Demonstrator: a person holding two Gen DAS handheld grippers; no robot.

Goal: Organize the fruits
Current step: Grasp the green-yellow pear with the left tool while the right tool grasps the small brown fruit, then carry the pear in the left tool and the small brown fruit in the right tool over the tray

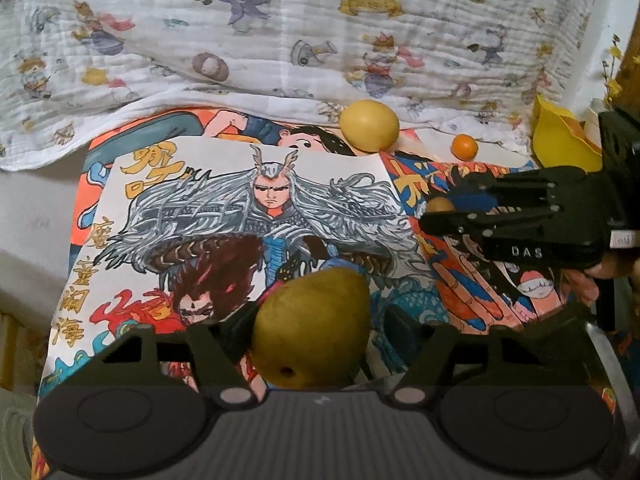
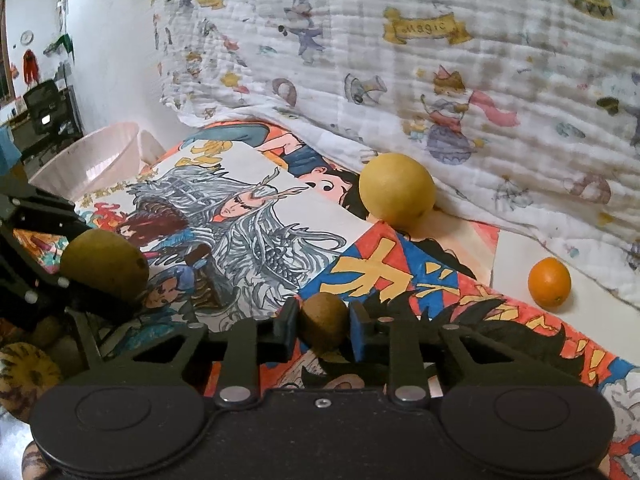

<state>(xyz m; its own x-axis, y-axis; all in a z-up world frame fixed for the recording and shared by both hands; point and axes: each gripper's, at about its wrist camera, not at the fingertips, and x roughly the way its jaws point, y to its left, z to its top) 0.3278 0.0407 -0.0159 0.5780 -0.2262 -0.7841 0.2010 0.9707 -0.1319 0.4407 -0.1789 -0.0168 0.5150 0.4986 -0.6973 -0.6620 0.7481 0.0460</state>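
Observation:
My left gripper [image 1: 312, 320] is shut on a green-brown pear [image 1: 312, 328], held above the drawings; it also shows at the left of the right wrist view [image 2: 104, 264]. My right gripper [image 2: 323, 326] is shut on a small brown kiwi [image 2: 323, 320], seen from the left wrist view at the right [image 1: 440, 205]. A large yellow fruit [image 1: 369, 125] [image 2: 396, 192] and a small orange [image 1: 465, 147] [image 2: 549, 282] lie on the table by the cloth's edge.
Colourful drawings [image 1: 260, 208] cover the table. A printed white cloth [image 1: 280, 32] hangs behind. A pale pink bowl [image 2: 88, 160] stands at the far left. A yellow object [image 1: 560, 136] sits at the right. Patterned items [image 2: 28, 376] lie at lower left.

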